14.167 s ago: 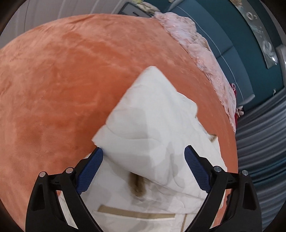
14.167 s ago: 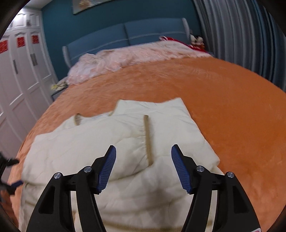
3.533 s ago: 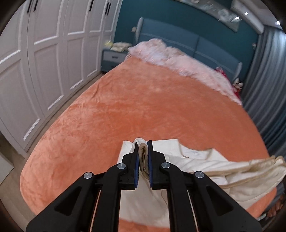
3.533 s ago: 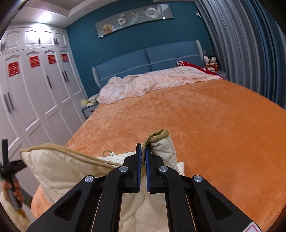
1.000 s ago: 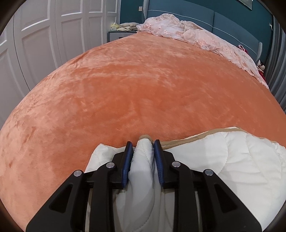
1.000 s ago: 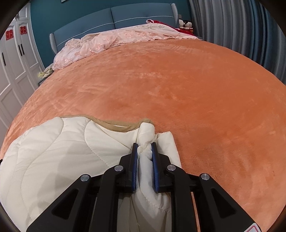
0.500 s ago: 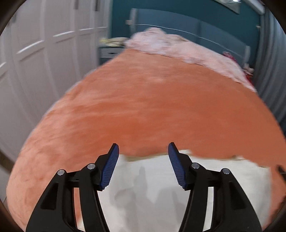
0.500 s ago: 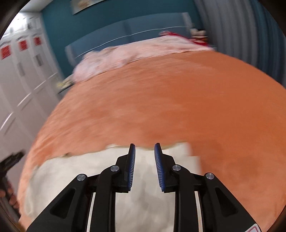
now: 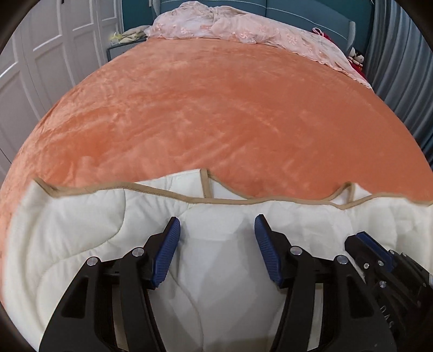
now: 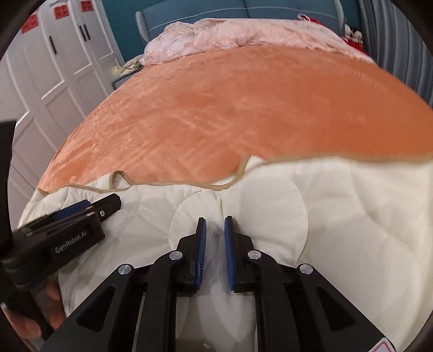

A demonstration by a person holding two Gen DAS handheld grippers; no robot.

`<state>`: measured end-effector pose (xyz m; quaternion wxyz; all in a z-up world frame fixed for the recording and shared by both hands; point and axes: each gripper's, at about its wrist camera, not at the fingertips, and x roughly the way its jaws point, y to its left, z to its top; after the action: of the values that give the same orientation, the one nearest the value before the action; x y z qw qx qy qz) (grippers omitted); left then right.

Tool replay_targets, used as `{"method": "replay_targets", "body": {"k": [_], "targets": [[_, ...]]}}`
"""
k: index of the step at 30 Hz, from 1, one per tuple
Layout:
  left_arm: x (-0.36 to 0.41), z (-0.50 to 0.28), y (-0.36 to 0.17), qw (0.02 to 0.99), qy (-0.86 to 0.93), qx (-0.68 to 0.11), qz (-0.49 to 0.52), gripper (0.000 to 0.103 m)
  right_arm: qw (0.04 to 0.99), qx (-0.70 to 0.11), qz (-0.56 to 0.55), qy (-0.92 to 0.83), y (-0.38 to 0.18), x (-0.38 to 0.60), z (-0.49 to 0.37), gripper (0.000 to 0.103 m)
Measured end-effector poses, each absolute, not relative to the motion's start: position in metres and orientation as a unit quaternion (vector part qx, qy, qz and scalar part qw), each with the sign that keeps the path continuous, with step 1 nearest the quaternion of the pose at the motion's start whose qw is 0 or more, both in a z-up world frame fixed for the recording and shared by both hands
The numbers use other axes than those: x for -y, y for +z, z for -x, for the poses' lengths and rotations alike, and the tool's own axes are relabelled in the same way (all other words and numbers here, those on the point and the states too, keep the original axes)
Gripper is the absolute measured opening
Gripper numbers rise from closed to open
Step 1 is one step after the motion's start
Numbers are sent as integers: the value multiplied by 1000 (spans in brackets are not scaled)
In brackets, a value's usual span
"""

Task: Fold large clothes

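Cream quilted garment [image 9: 216, 270] with tan trim lies spread flat along the near edge of an orange plush blanket [image 9: 216, 108] covering a bed. Left gripper [image 9: 216, 235] hovers over it with jaws apart, gripping nothing. Right gripper [image 10: 215, 238], just beside it, has jaws nearly together and closing, no fabric pinched between them. Pink bedding [image 10: 243, 35] is bunched by the blue headboard [image 10: 216, 8].

Cream quilted jacket [image 9: 81, 238], tan-trimmed, on orange blanket [image 9: 216, 116]; seemingly floral pink bedspread [image 9: 243, 29]
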<state>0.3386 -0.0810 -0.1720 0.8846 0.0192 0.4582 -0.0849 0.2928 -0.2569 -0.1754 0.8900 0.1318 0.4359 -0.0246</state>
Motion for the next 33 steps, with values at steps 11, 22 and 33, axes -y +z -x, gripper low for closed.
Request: {"method": "replay_targets", "body": {"k": [11,22,33], "targets": [[95,-337,-190,898,-56,-430,-66,58,896,-433,-94,-43,-190,242,-294,10],[99,-335,-193,904,-49,-418,-72,58,900,-424,-87,-48,-194,239,-294,10],[102,-334,-195,908,-44,-409,-76,58,902,-420,-87,-48,-195,239,-295,10]]}}
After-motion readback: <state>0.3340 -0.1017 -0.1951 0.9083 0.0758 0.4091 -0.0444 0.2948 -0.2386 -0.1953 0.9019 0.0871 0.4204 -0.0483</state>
